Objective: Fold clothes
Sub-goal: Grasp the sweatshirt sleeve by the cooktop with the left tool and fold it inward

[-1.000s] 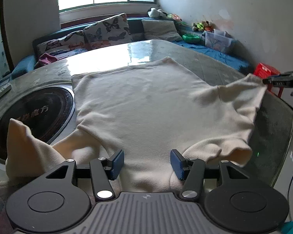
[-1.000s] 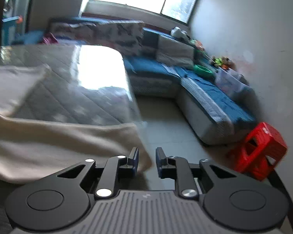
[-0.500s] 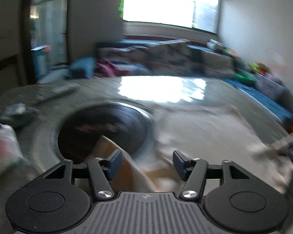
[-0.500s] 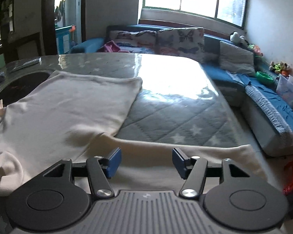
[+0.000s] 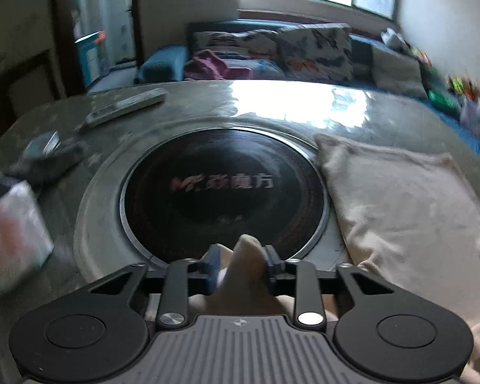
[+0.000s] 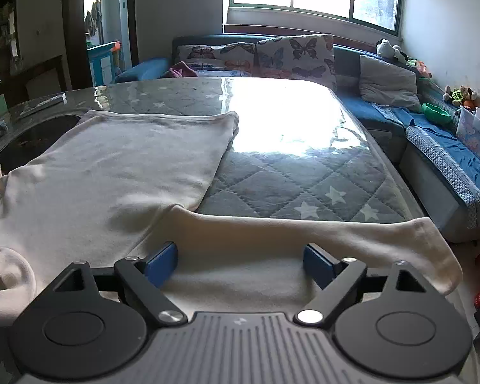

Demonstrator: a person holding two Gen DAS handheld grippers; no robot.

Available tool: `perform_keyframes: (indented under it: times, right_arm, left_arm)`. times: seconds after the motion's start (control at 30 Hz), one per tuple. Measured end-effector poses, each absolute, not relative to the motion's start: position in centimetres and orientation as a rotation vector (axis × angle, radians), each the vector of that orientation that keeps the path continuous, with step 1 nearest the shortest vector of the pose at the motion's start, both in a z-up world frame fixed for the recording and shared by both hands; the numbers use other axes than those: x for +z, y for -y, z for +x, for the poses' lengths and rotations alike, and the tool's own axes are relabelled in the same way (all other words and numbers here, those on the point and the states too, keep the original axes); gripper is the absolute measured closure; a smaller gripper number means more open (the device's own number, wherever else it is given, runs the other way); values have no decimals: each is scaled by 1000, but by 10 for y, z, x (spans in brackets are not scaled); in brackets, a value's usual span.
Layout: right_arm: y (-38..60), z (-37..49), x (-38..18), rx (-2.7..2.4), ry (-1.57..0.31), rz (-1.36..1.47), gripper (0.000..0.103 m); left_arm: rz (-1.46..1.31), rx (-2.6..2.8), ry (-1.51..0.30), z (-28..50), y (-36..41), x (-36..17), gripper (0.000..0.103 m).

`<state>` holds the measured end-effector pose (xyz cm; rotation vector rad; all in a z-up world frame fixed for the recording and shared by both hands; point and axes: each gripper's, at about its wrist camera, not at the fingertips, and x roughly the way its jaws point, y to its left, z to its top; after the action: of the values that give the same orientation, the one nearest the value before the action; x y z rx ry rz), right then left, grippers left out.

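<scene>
Left wrist, left gripper (image 5: 241,264) pinching cream sleeve (image 5: 244,256), right gripper (image 6: 240,264) spread wide.

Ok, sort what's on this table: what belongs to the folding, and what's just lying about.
For the folding:
- cream sweater
- its left sleeve, pinched in the left gripper, whose jaws have just been closing
- right gripper, open over the right sleeve

Lying about:
- remote control
- round black hob
- dark cloth

Far right of the quilted tabletop (image 6: 304,172) is left bare; the left is blocked by a remote (image 5: 124,108) and dark clutter (image 5: 44,160).
</scene>
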<state>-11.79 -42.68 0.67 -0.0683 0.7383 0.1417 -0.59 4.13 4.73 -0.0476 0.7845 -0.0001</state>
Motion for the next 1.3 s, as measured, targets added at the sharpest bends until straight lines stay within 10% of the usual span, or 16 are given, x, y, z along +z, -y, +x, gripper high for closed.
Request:
perform_keyframes:
  times: [0.37, 0.67, 1.3]
  right_arm:
    - [428, -115, 4, 140, -738, -68, 8]
    - [428, -113, 3, 137, -740, -68, 5]
    - [430, -118, -3, 130, -700, -46, 0]
  left_arm:
    - [-189, 284, -778, -72, -91, 39, 76]
    - [-156, 288, -737, -75, -95, 48, 36]
    - [-414, 304, -736, -95, -131, 37, 25]
